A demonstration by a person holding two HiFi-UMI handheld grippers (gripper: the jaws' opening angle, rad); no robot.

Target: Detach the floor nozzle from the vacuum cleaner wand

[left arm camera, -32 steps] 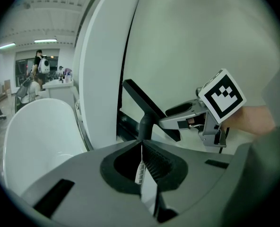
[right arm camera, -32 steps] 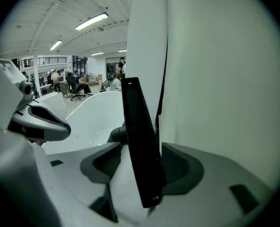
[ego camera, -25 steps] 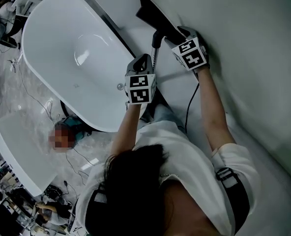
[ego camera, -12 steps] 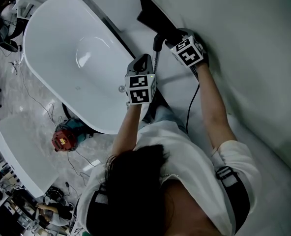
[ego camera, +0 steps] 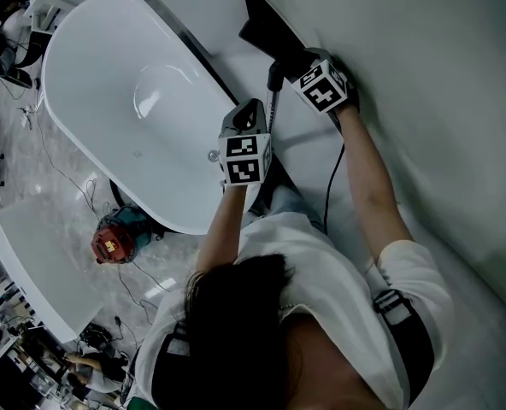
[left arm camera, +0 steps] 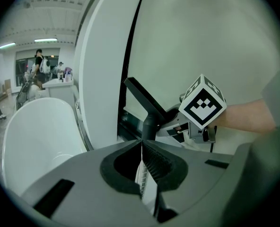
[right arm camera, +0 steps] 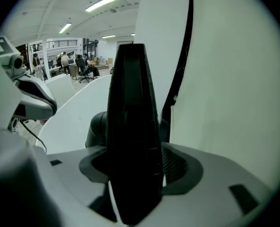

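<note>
The black floor nozzle (ego camera: pixel 266 26) lies at the foot of the white wall, its neck joined to the thin ribbed wand (ego camera: pixel 271 109). My right gripper (ego camera: pixel 294 61) is shut on the floor nozzle (right arm camera: pixel 130 136), which fills the gap between its jaws. My left gripper (ego camera: pixel 255 107) is shut on the wand (left arm camera: pixel 141 176) just below the neck (left arm camera: pixel 149 126). In the left gripper view the floor nozzle (left arm camera: pixel 142 96) slants up to the left, and the right gripper (left arm camera: pixel 172 122) with its marker cube sits beside it. The left gripper (right arm camera: pixel 31 98) shows at the left edge of the right gripper view.
A white bathtub (ego camera: pixel 133 101) stands close on the left of the wand. A white wall panel (ego camera: pixel 424 101) fills the right side. A black cable (ego camera: pixel 332 186) hangs by the right forearm. A red object (ego camera: pixel 109 242) and loose cables lie on the floor lower left.
My right gripper has shifted a little towards the nozzle and rolled slightly. The left gripper has stayed where it was on the wand.
</note>
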